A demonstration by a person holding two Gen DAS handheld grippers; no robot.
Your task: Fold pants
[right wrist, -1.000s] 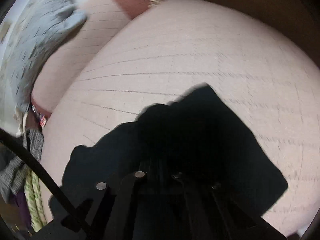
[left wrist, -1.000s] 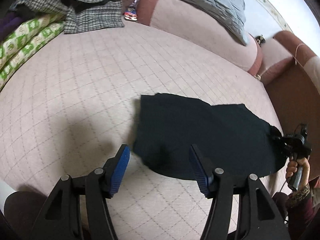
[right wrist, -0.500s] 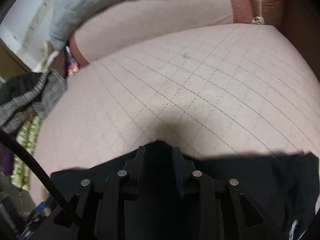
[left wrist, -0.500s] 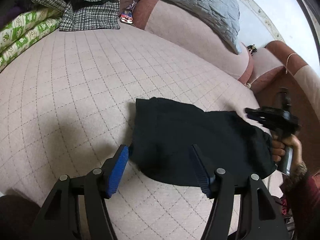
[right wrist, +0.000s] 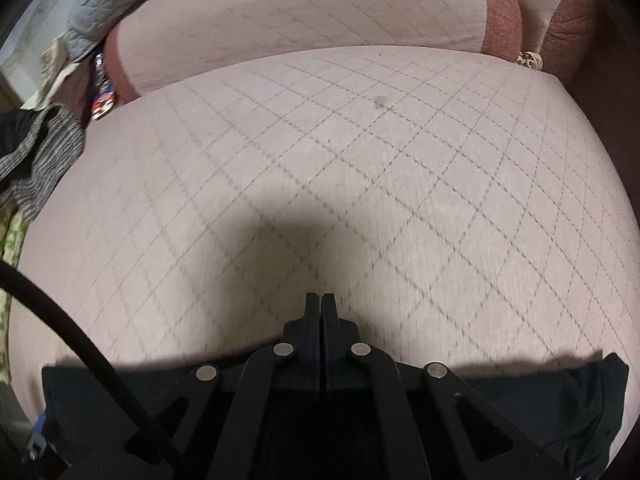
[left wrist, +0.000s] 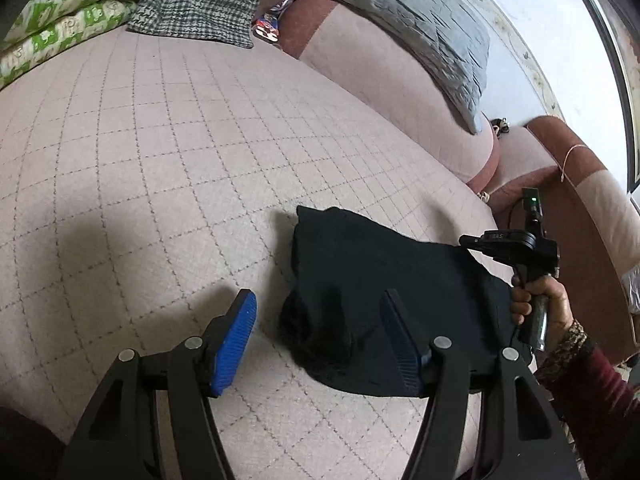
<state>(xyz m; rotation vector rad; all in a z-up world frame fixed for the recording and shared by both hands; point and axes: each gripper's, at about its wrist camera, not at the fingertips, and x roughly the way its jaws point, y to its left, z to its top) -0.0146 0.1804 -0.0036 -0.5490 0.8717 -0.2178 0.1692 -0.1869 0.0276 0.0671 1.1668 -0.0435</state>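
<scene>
Pants [left wrist: 392,280] lie on the quilted sofa seat [left wrist: 160,160], toward its front edge and right-hand end, well apart from the pile of clothes [left wrist: 192,4] at the far left corner. They look already folded into a compact dark slab, roughly rectangular, with a straight far edge and a rounded, bunched bulge at the near left corner where the layers do not sit flush. Fabric is black, matte and limp; no waistband or leg opening can be made out.

Left gripper [left wrist: 320,332] hangs low over that bunched corner, jaws parted and released, nothing between the pads; one blue pad sits over bare seat beside the cloth, the other over the cloth. Judgement: it is placed to straddle the untidy corner for a pinch or a tuck.

Right gripper [right wrist: 321,312] has its jaws clenched together on nothing, tips over bare seat just beyond the pants' far edge, the cloth lying beneath its body. In the left wrist view the person's hand [left wrist: 540,300] holds it raised above the right end of the garment. Judgement: it has let go and stands clear of the fold.

A grey cushion [left wrist: 400,12] rests on the backrest, uninvolved
</scene>
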